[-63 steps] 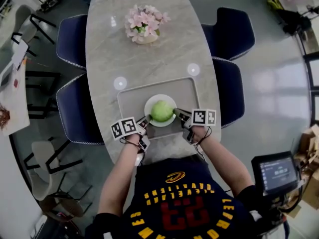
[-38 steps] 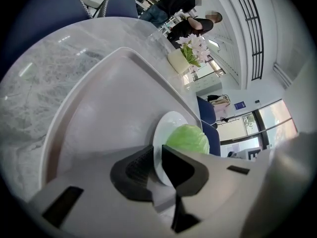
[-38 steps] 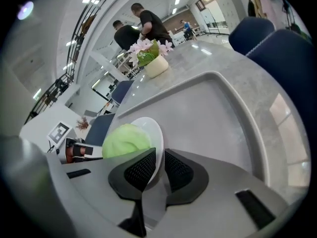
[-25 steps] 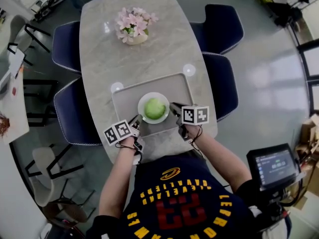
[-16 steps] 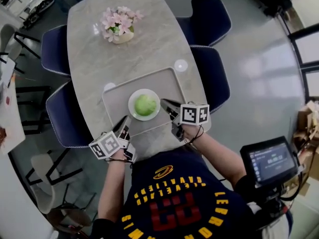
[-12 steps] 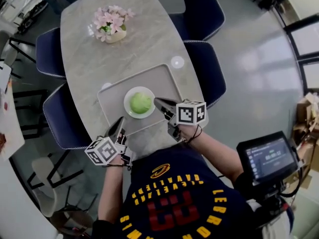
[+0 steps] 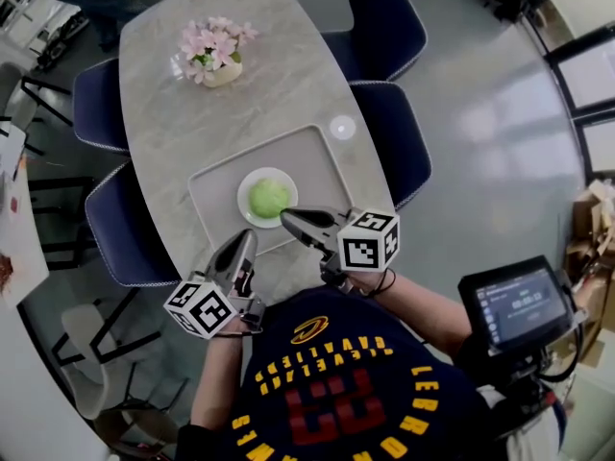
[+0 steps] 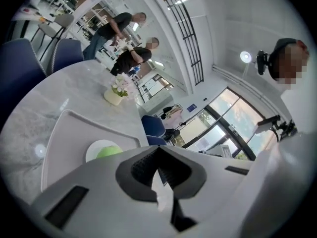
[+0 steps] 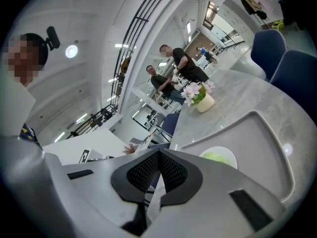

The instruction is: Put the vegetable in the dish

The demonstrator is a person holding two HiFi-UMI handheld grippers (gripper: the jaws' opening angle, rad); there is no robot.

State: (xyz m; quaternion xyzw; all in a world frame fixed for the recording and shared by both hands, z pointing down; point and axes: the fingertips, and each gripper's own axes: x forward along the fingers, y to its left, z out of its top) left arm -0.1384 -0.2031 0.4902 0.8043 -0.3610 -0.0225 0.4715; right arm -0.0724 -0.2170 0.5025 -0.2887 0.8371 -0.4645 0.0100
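On the marble desk [image 7: 279, 75] the grey tray [image 7: 312, 157] carries the white dish [image 7: 248, 182], with the round green vegetable [image 7: 268, 198] resting in it. The left claw [image 7: 247, 240] and right claw [image 7: 287, 218], flanking the dish moments ago, have drawn back toward the person, both closed on nothing. The placement looks finished.

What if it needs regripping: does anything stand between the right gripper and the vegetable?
Nothing visible does. The right gripper, jaws shut, hangs near the white dish, where the green vegetable already sits.
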